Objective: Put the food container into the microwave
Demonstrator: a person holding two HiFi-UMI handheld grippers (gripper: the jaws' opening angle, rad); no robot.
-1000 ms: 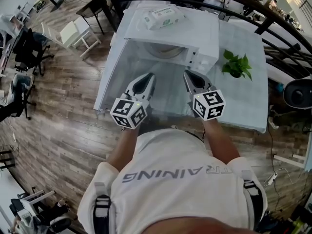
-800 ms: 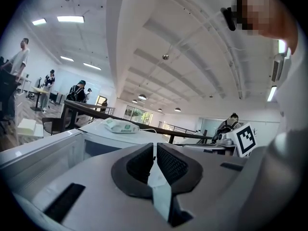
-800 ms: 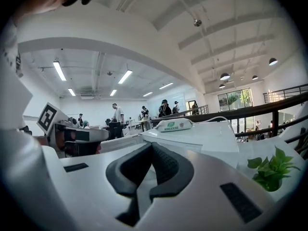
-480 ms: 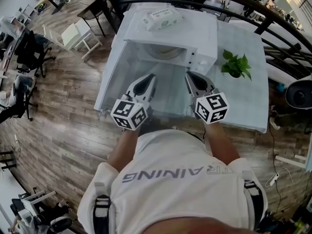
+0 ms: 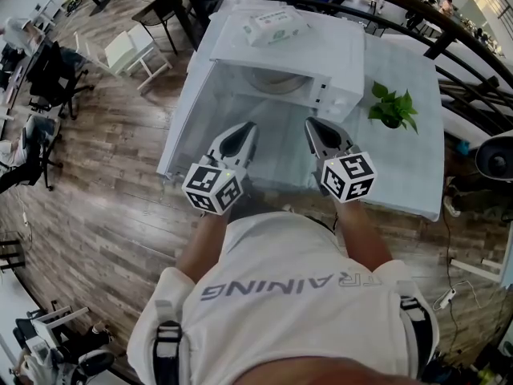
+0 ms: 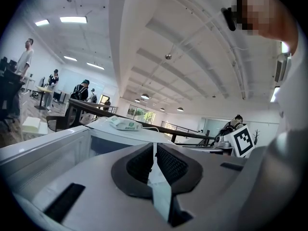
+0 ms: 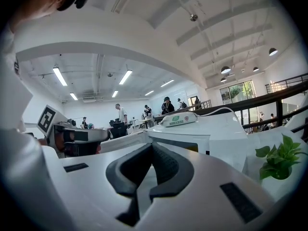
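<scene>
The white microwave [image 5: 321, 50] stands at the back of the table with its door [image 5: 186, 119] swung open to the left. Inside the cavity lies a round pale shape [image 5: 272, 80]; whether it is the food container or the turntable, I cannot tell. My left gripper [image 5: 247, 127] and right gripper [image 5: 311, 123] hover side by side over the table in front of the opening, close to the person's chest. Both are shut and hold nothing. The left gripper [image 6: 154, 147] points at the microwave [image 6: 120, 138]. The right gripper [image 7: 151, 146] has the microwave [image 7: 192, 138] ahead of it.
A pack of wipes [image 5: 268, 29] lies on top of the microwave. A small green plant [image 5: 391, 107] stands to its right on the table [image 5: 401, 167], which has a pale cloth. A dark railing [image 5: 449, 30] runs behind. Wooden floor and chairs lie to the left.
The head view has shifted a little. Both grippers stay shut in almost the same place before the open microwave.
</scene>
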